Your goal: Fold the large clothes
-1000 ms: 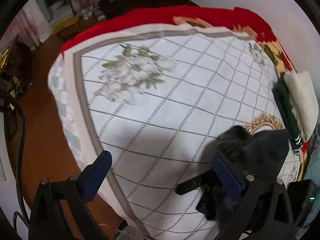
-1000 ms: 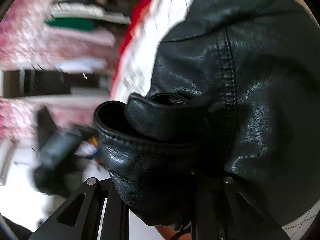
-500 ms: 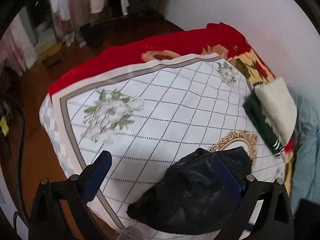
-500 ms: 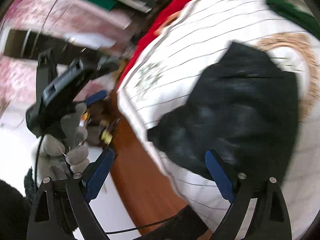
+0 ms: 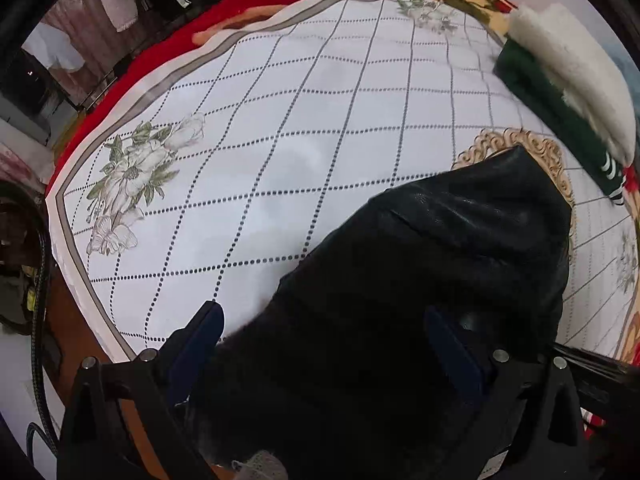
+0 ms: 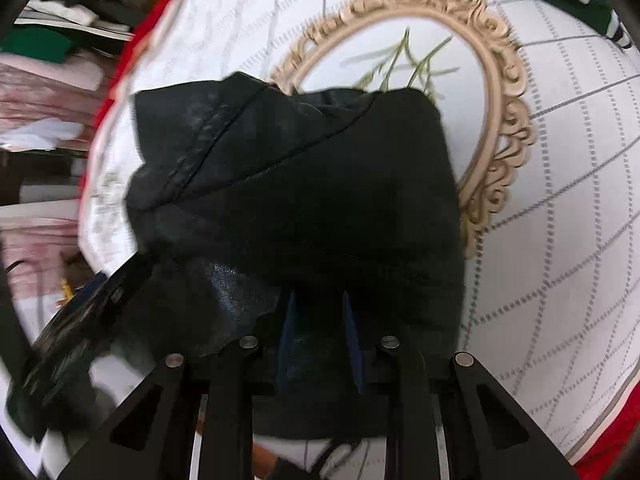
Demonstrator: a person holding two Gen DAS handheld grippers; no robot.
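A black leather jacket (image 5: 420, 280) is lying in a loose heap on the bed (image 5: 280, 140), close to the near edge and toward the right side, its far end covering part of the gold oval frame (image 6: 500, 92) printed on the white quilted bedcover.

The left gripper (image 5: 324, 344) is standing wide apart, one blue finger (image 5: 200, 332) over bare bedcover at the jacket's left fringe and the other over the leather itself; nothing is being held between them. The right gripper (image 6: 318, 336) is drawn narrow, with dark leather bunched between its blue pads (image 6: 352, 340); it appears to be pinching the jacket's near hem, though the fold hides the exact contact.

The leather looks thick and fairly heavy, with a smooth sheen that is likely to be slippery against the pads. It will probably hold bulky creases rather than lie flat, so thin pinches may slide off. Stitched seams (image 6: 208, 136) and the hem are the sounder places to take hold, since the doubled material gives the fingers something to bite.

No containers are showing. At the bed's far right edge a green garment (image 5: 552, 112) and a cream fleece (image 5: 572, 60) are lying folded together, well apart from the jacket.
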